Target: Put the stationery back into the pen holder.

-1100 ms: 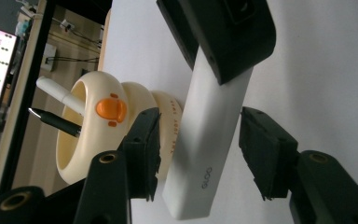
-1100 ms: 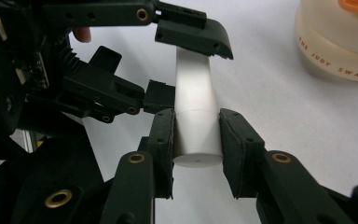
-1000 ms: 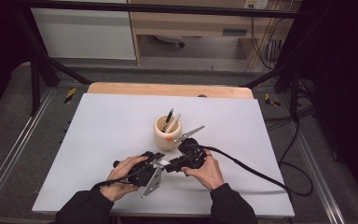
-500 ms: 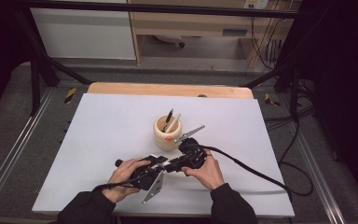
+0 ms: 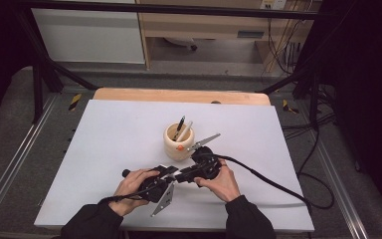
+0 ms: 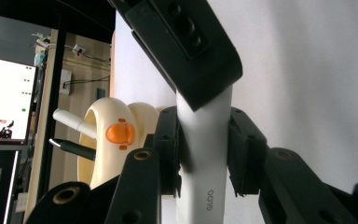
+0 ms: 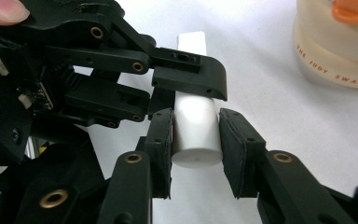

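Note:
A white glue stick lies level just above the table, held between both grippers. My left gripper comes in from the left. Its jaws have just been closing, and in the left gripper view its pads press on the middle of the glue stick. My right gripper faces it from the right. In the right gripper view it is shut on the flat end of the glue stick. A jaw of the left gripper lies over the stick farther along.
A cream cup with an orange beak stands just behind the grippers and holds a black pen and a white one. The white tabletop spreads around it. A black cable trails right. A wooden strip edges the far side.

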`<state>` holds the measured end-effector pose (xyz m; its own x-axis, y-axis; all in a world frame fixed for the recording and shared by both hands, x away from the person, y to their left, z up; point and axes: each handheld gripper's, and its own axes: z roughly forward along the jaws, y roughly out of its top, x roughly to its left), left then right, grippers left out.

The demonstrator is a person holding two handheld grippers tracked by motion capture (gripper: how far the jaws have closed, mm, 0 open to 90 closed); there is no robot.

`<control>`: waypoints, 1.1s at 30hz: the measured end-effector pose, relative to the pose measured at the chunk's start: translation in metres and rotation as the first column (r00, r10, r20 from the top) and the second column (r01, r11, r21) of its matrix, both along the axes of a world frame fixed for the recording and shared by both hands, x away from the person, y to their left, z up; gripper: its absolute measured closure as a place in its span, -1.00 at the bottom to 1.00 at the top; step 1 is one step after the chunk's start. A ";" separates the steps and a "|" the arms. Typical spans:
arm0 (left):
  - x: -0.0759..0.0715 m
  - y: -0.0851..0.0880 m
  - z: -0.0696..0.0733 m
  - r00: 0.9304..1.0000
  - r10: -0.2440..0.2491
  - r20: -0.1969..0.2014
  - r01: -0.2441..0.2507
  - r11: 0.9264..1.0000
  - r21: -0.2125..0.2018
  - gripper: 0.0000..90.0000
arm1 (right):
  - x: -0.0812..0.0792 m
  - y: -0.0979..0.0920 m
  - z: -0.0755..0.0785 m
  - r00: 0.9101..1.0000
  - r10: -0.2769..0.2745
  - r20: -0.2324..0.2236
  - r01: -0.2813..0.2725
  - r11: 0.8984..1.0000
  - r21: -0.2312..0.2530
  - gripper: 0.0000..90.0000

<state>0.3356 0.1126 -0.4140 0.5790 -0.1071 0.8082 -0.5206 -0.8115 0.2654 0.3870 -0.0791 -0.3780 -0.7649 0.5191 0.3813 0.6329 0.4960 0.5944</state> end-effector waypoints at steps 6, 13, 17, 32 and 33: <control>0.006 0.010 -0.001 0.998 0.055 -0.039 -0.055 0.998 -0.012 0.50 | -0.001 -0.010 0.003 1.000 -0.024 0.018 0.024 1.000 0.017 0.24; 0.009 0.022 -0.002 0.988 0.113 -0.104 -0.118 0.992 -0.042 0.50 | -0.001 -0.033 -0.001 0.993 -0.092 0.071 0.089 0.995 0.035 -0.20; 0.011 0.027 -0.002 0.979 0.146 -0.142 -0.157 0.985 -0.066 0.50 | -0.001 -0.047 -0.006 0.985 -0.135 0.105 0.132 0.991 0.037 -0.45; 0.019 0.044 0.002 0.899 0.252 -0.357 -0.338 0.919 -0.203 0.50 | -0.002 -0.096 -0.035 0.950 -0.213 0.229 0.231 0.971 -0.054 -0.91; 0.019 0.044 0.002 0.894 0.256 -0.368 -0.347 0.915 -0.207 0.51 | -0.002 -0.099 -0.037 0.949 -0.212 0.233 0.231 0.971 -0.055 -0.92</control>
